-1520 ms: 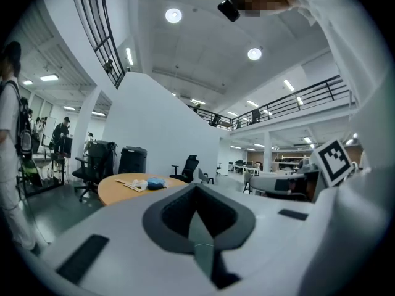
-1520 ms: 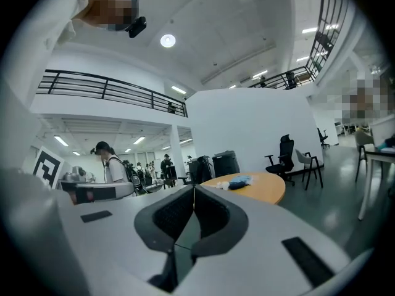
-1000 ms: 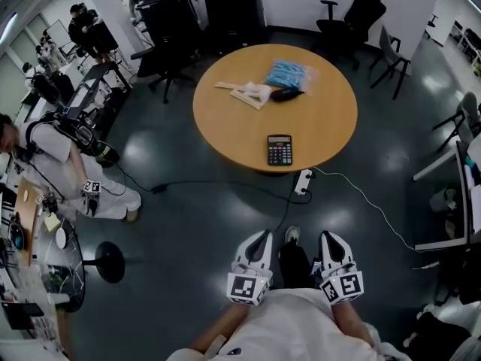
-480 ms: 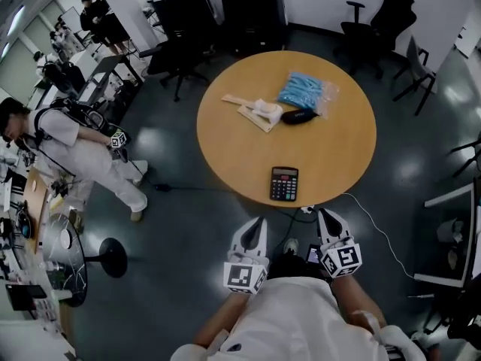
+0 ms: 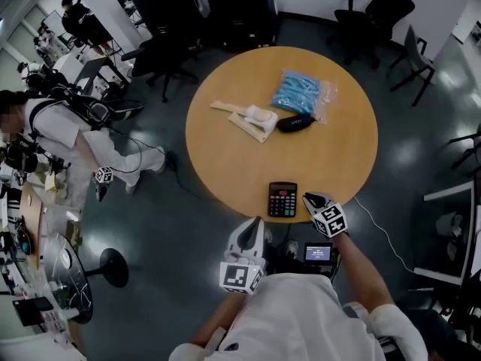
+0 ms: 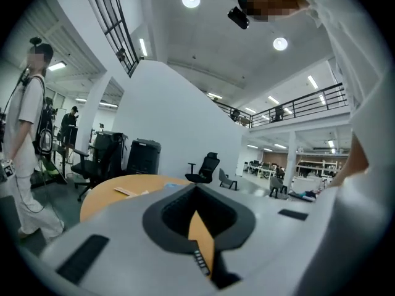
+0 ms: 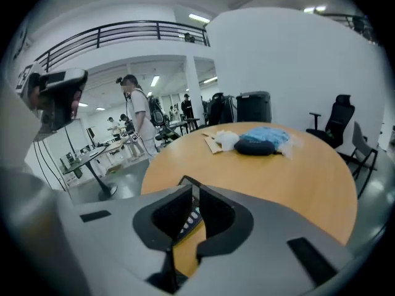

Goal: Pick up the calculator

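The black calculator (image 5: pixel 282 199) lies flat near the front edge of the round wooden table (image 5: pixel 225 164). My right gripper (image 5: pixel 311 199) reaches over the table edge, its tips just right of the calculator. In the right gripper view the calculator (image 7: pixel 192 218) shows through the thin slit of my right gripper (image 7: pixel 185 227), whose jaws stand almost together, only beginning to part, with nothing gripped. My left gripper (image 5: pixel 254 229) hangs shut below the table edge, left of the calculator. In its own view my left gripper (image 6: pixel 199 230) shows only a narrow wedge of table top.
Further back on the table lie a blue packet (image 5: pixel 297 92), a black pouch (image 5: pixel 294 122) and a beige-and-white bundle (image 5: pixel 248 117). Office chairs (image 5: pixel 376 10) stand behind the table. A person (image 5: pixel 56 134) holding another gripper stands at the left by desks.
I have stepped up to the table, which now sits closer. My right gripper swung forward and down to the calculator's right side. The left gripper moved forward with me.
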